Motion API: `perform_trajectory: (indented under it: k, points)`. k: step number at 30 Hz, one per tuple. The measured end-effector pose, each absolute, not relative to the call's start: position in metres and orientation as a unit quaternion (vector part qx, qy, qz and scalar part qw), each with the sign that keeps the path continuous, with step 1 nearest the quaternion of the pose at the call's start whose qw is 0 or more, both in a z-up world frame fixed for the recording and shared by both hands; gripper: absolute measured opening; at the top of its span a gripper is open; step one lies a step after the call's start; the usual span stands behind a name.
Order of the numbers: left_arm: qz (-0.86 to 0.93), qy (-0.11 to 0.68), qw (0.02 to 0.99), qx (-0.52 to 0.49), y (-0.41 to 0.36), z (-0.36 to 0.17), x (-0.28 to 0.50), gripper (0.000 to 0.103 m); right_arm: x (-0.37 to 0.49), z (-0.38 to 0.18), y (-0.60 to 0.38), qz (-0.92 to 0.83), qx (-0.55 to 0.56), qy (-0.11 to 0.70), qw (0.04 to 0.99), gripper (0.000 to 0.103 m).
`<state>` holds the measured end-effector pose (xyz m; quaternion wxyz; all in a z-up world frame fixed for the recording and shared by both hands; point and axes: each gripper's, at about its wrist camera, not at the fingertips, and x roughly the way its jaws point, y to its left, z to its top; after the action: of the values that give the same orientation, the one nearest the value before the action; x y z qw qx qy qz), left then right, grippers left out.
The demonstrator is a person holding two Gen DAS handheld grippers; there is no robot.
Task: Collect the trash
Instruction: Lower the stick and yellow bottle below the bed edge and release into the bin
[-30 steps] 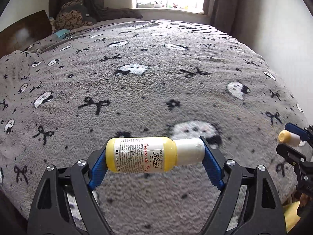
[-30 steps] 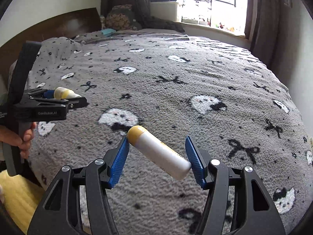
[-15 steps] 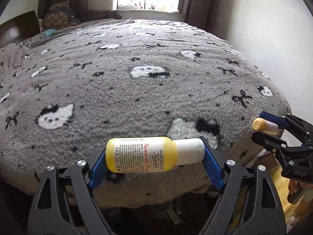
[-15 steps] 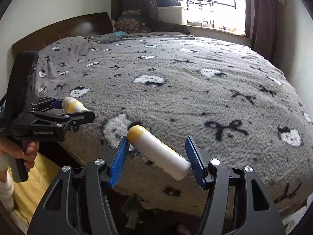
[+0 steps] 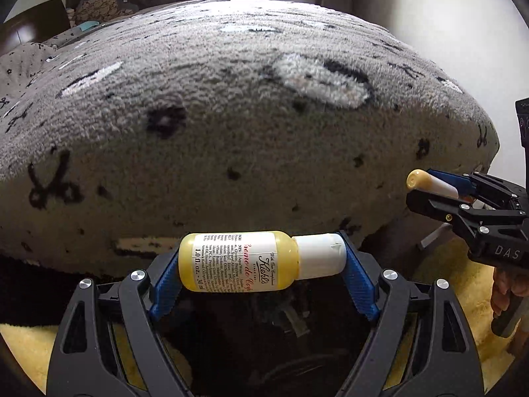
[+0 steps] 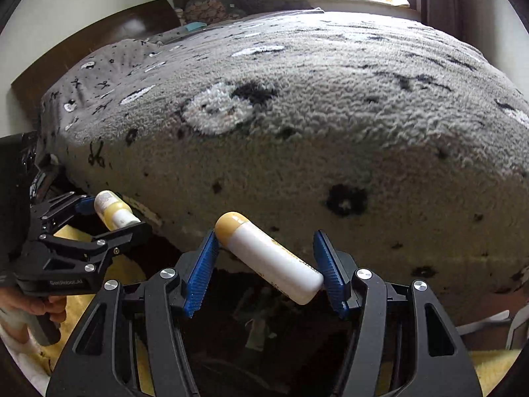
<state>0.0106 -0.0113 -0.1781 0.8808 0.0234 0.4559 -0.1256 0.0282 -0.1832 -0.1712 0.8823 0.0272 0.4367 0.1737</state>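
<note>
We see a small yellow bottle with a white cap, lying crosswise, label readable — and a white tube with a yellow cap, tilted, cap end upper left; both held off the floor.

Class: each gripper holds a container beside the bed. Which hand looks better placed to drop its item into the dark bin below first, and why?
Left, probably. The yellow bottle sits level across the left gripper above the dark bin. The right gripper holds its white tube slanted.
</note>
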Motion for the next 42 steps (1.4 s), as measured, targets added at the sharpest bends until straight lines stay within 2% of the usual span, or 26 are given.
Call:
perform_trajectory:
  k: [14,22,29,32,33,37,40,42]
  points:
    - [-0.137,0.564,0.814,0.004,-0.014,-0.273,-0.002,0.08,0.028,-0.226,-0.173,0.166,0.03,0.507,0.845,0.06]
    - [-0.154,0.605,0.781,0.018,-0.02,-0.3,-0.001,0.08,0.033,-0.255,-0.161,0.169,0.023,0.56,0.811,0.06]
    - [-0.167,0.61,0.774,0.032,-0.034,-0.304,-0.007,0.08,0.033,-0.253,-0.155,0.178,0.025,0.561,0.808,0.062]
    - [-0.17,0.614,0.77,0.027,-0.032,-0.306,-0.005,0.081,0.035,-0.251,-0.151,0.171,0.031,0.56,0.81,0.075]
    - [-0.169,0.614,0.771,0.026,-0.031,-0.306,-0.004,0.086,0.037,-0.25,-0.149,0.167,0.033,0.558,0.812,0.079]
    - [-0.163,0.61,0.776,0.017,-0.027,-0.305,-0.003,0.092,0.04,-0.248,-0.159,0.155,0.048,0.554,0.816,0.083]
    - [-0.153,0.602,0.784,0.012,-0.022,-0.298,-0.002,0.093,0.042,-0.246,-0.167,0.147,0.054,0.549,0.821,0.088]
    - [-0.147,0.591,0.793,0.014,-0.02,-0.289,-0.002,0.093,0.042,-0.244,-0.172,0.139,0.056,0.545,0.825,0.096]
